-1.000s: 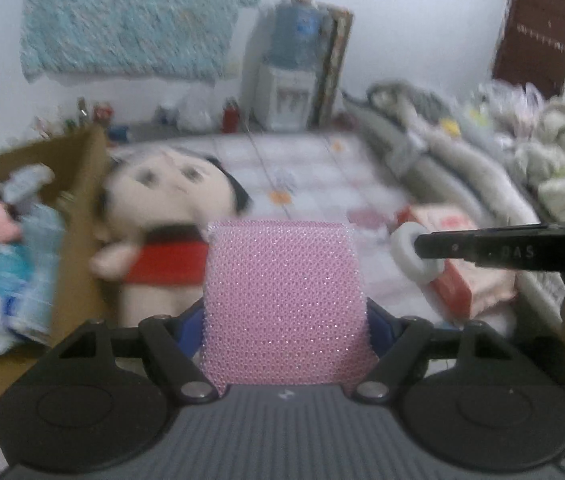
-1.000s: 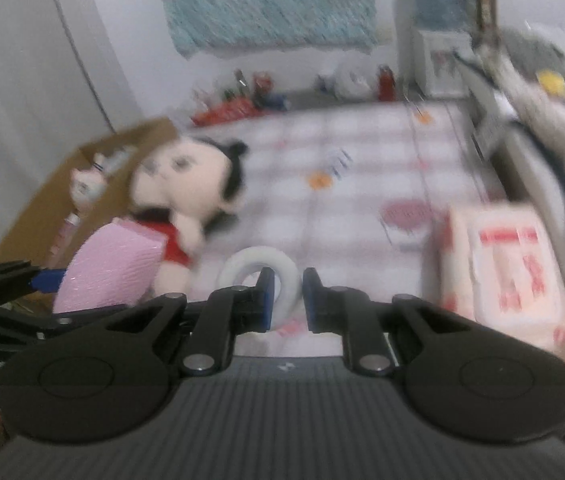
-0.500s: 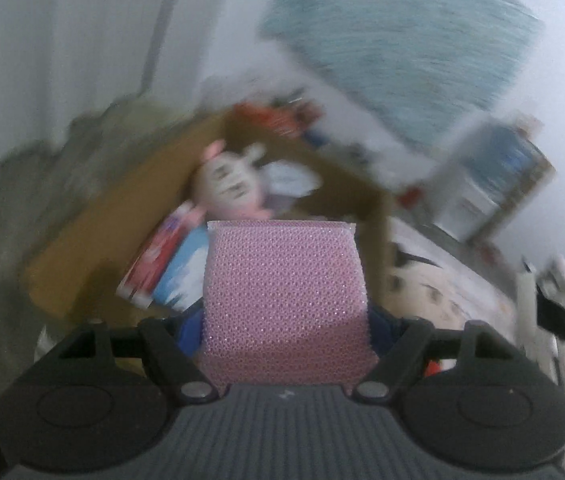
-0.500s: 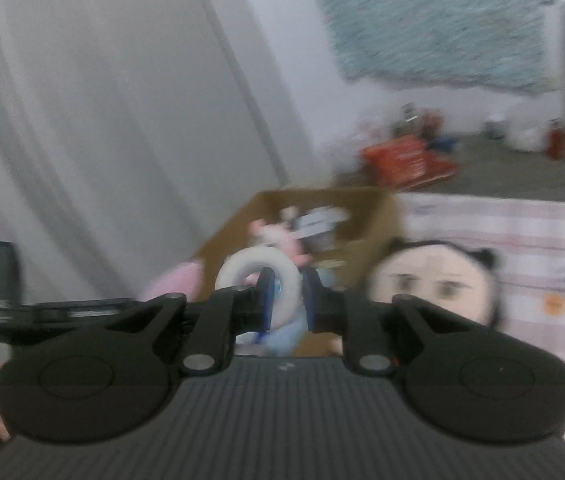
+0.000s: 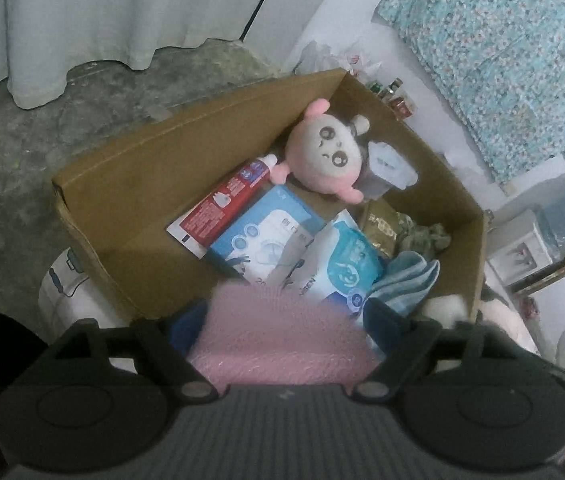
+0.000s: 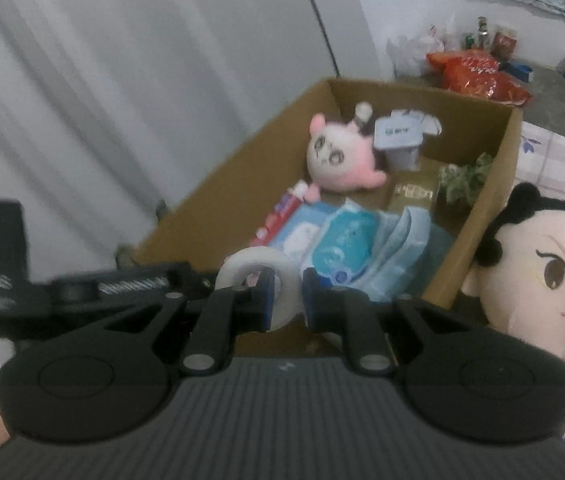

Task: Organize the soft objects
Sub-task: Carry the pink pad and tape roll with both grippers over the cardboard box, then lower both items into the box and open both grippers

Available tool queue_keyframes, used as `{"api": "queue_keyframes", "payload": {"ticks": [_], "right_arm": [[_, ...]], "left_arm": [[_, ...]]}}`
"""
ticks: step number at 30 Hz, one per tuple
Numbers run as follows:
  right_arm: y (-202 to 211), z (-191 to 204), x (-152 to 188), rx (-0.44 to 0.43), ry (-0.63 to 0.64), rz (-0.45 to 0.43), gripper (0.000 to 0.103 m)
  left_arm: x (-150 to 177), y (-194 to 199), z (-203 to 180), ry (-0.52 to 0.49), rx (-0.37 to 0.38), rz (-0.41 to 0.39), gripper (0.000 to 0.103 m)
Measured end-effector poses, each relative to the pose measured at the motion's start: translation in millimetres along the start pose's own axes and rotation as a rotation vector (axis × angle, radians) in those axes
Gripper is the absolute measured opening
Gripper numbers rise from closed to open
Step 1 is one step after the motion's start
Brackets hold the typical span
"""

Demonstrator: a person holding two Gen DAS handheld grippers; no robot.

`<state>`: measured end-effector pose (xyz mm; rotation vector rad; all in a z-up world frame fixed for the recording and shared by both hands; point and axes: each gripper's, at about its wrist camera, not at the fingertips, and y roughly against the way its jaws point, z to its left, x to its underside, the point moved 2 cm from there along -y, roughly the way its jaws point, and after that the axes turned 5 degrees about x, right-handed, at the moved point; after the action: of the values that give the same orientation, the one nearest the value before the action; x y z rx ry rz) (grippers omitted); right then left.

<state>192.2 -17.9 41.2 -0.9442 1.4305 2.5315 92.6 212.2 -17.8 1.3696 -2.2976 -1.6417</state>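
Observation:
A pink mesh sponge (image 5: 282, 344) sits blurred between the fingers of my left gripper (image 5: 282, 320), whose jaws are opening. The blue pads stand just clear of its sides, above the near end of a cardboard box (image 5: 154, 168). My right gripper (image 6: 286, 300) is shut on a white tape roll (image 6: 260, 280) over the same box (image 6: 242, 184). Inside lie a pink plush (image 5: 324, 154) (image 6: 338, 156), a toothpaste tube (image 5: 226, 204), blue wipe packs (image 5: 266, 236) and a blue cloth (image 5: 406, 280). A big-headed doll (image 6: 542, 272) leans by the box's right wall.
A white curtain (image 5: 82, 20) hangs behind the box over a rough concrete floor (image 5: 10, 168). Red snack bags (image 6: 478, 74) and bottles sit beyond the box's far corner. A water dispenser (image 5: 522, 248) stands at the right. The left gripper's black body (image 6: 82, 292) crosses the right wrist view.
Both grippers swung left from the checked mat and doll to above the cardboard box. The left one rolled. The pink sponge now looks blurred and lower between wider jaws.

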Motion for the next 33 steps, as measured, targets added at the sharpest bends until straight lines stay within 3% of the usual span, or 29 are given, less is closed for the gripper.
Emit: {"api": "queue_keyframes", "payload": {"ticks": [5,10,17,23,28,30,33], "right_arm": [[-24,2,-1,0.031,0.092,0.106,0.014],[-39,7,-1,0.036,0.197,0.223,0.014],[-67,35,4,0.08,0.486,0.385,0.015],[-98,55,13,0.084,0.704,0.517,0.017],[-115,56,5,0.076,0.679,0.565,0.031],[-117,53,-5,0.046,0.592,0.562,0.036],[-126,39,-17,-0.01,0.361,0.588,0.055]], "left_arm": [[0,7,1,0.001,0.024,-0.018,0.087],[-5,25,6,-0.014,0.037,-0.096,0.087],[-20,50,12,-0.068,0.043,-0.206,0.087],[-27,54,16,-0.089,0.059,-0.233,0.087],[-31,48,24,-0.08,0.062,-0.225,0.087],[-32,47,28,-0.075,0.063,-0.225,0.087],[-34,47,34,-0.076,0.058,-0.238,0.087]]}}
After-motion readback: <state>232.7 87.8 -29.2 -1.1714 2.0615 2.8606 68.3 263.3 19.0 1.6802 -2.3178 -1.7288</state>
